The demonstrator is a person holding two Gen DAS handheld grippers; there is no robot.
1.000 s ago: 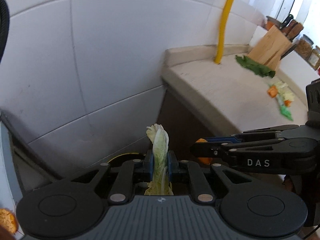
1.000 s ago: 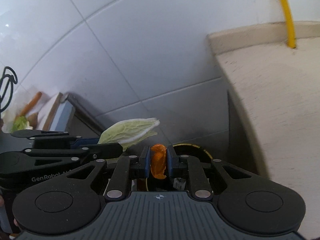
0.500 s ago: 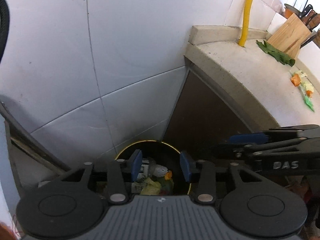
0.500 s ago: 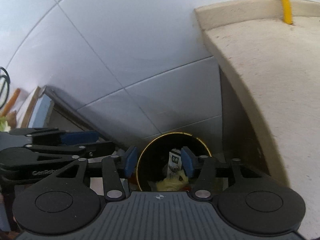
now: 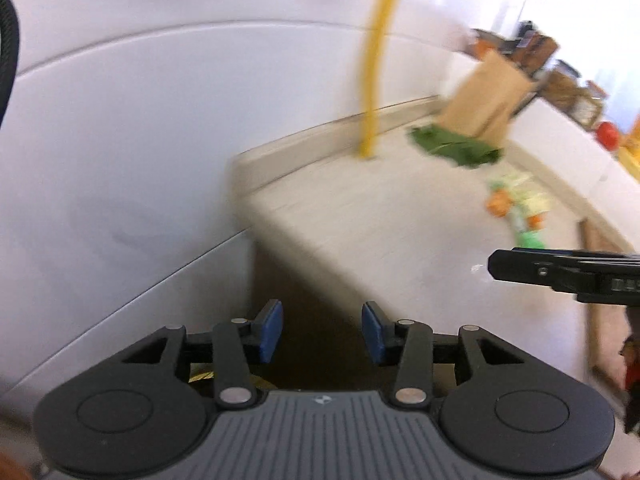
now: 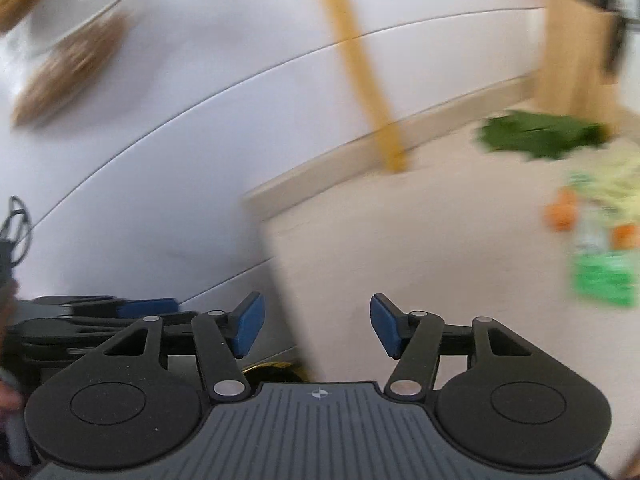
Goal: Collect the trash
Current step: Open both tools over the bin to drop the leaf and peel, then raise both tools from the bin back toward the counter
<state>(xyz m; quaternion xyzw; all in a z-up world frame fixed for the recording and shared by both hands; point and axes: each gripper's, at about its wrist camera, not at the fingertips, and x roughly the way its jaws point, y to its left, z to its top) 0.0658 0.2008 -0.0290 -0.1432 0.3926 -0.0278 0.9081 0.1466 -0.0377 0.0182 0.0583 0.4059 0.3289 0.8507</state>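
Both of my grippers are empty and spread wide, so I judge I am between pickups, heading for the scraps that lie on the worktop [image 5: 400, 216]. My left gripper [image 5: 322, 332] hangs off the worktop's near corner, its blue pads [image 5: 269, 330] framing the dark side of the cabinet below. My right gripper [image 6: 316, 322] sits just at that same edge, with nothing between its jaws.

The trash I can see is in two lots. A dark green leaf [image 6: 540, 136] lies flat at the foot of the wooden knife block [image 6: 576, 48], touching or nearly touching it; the blur keeps me from saying which. Its long axis runs roughly left to right across my right view, along the back wall. Nearer my right side is a small heap of scraps [image 6: 600, 232]: orange bits, pale shreds and a bright green piece. That heap stretches away from the back wall toward the front edge of the worktop, the green piece at its near end.

A yellow pipe [image 5: 374, 60] stands upright at the back, well left of both lots.

The next move, as I see it, calls for reaching forward over the worktop, lowering a gripper astride one scrap across its narrow width, then closing.
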